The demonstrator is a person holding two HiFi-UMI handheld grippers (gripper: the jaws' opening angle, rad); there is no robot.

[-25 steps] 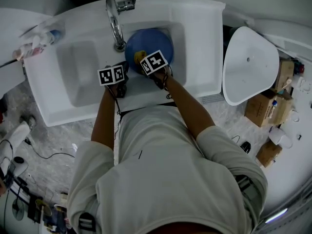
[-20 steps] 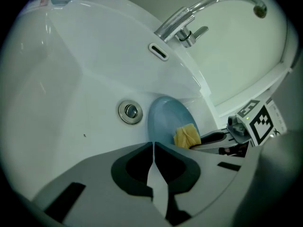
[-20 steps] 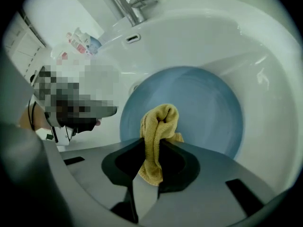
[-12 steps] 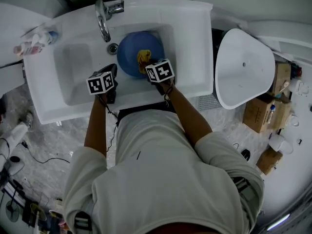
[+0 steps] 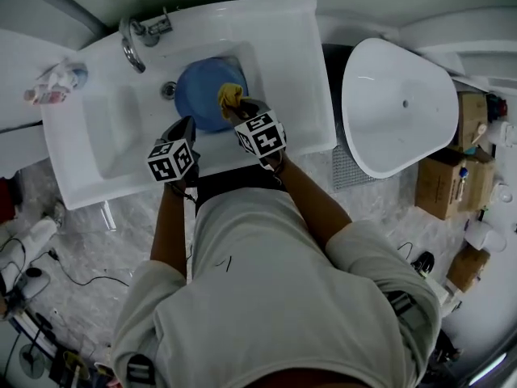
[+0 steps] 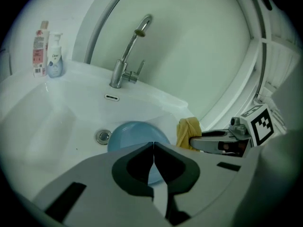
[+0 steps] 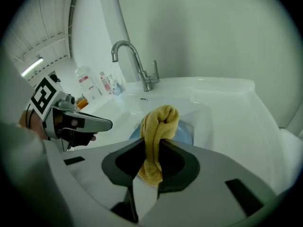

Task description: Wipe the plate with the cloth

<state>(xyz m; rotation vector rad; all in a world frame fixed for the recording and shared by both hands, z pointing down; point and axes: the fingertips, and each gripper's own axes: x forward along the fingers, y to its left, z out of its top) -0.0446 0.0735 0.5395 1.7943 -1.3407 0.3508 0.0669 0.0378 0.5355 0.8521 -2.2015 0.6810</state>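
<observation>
A blue plate [image 5: 202,93] lies flat in the white sink basin [image 5: 266,71], next to the drain [image 5: 169,90]; it also shows as the plate [image 6: 135,134] and the plate [image 7: 185,132]. A yellow cloth [image 7: 158,136] hangs bunched between the pads of my right gripper [image 7: 152,145], which is shut on it above the plate's near right side; the same cloth [image 5: 229,95] and cloth [image 6: 188,132] appear in the other views. My left gripper [image 6: 153,148] is shut with nothing between its jaws, raised over the sink's front rim, left of the right gripper [image 5: 242,113].
A chrome tap [image 5: 133,43] stands at the sink's back edge. Bottles [image 5: 52,83] sit on the sink's far left corner. A white tub [image 5: 400,103] is to the right, with cardboard boxes [image 5: 443,186] beyond it. Cables lie on the floor [image 5: 48,241] at left.
Both grippers have risen away from the plate. The left one let go of the plate and pulled back to the front rim; the right one lifted the cloth off the plate.
</observation>
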